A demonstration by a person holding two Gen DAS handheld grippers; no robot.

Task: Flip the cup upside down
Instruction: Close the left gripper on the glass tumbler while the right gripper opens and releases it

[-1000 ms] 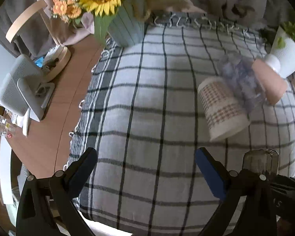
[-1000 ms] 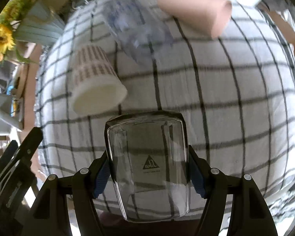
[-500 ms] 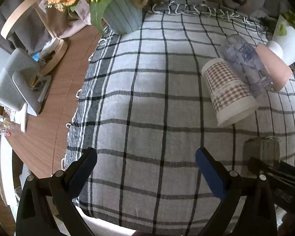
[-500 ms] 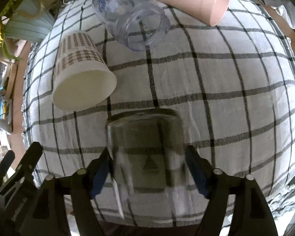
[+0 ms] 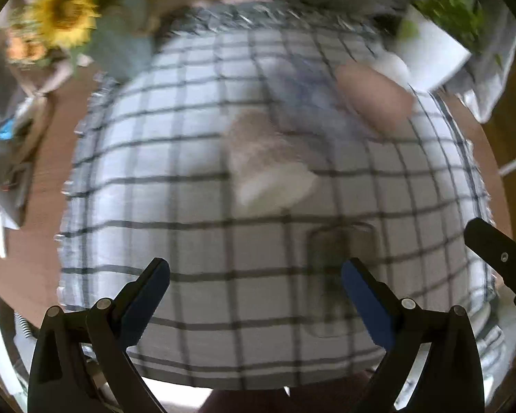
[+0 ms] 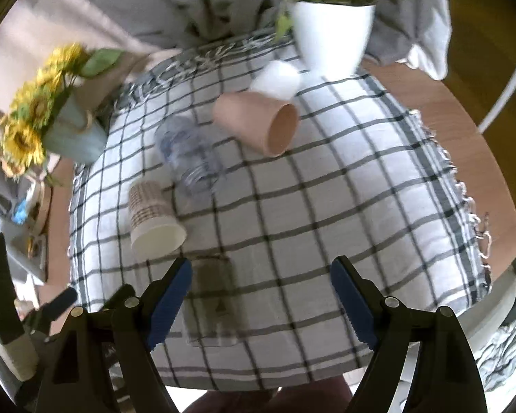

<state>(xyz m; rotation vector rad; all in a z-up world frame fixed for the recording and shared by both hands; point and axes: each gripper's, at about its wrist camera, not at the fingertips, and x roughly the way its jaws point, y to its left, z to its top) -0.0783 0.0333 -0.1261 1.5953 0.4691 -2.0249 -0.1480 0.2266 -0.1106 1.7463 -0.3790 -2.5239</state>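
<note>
A clear square glass cup [image 6: 214, 301] stands base up on the checked cloth [image 6: 344, 199], just inside the left finger of my right gripper [image 6: 260, 297], which is open and not touching it. In the blurred left wrist view the same cup [image 5: 340, 275] stands just left of my right fingertip; my left gripper [image 5: 256, 294] is open and empty. Beyond lie three cups on their sides: a houndstooth paper cup [image 6: 151, 220], a clear plastic cup [image 6: 189, 155] and a pink cup [image 6: 258, 127].
A white pot with a green plant [image 6: 330, 31] and a small white cup [image 6: 275, 79] stand at the back. A teal vase with sunflowers [image 6: 68, 130] stands at the back left. The cloth ends at the wooden table [image 6: 464, 130] on the right.
My right gripper has set the glass cup down on the cloth, opened and pulled back upward. The left gripper has swung right, and its view is now blurred.
</note>
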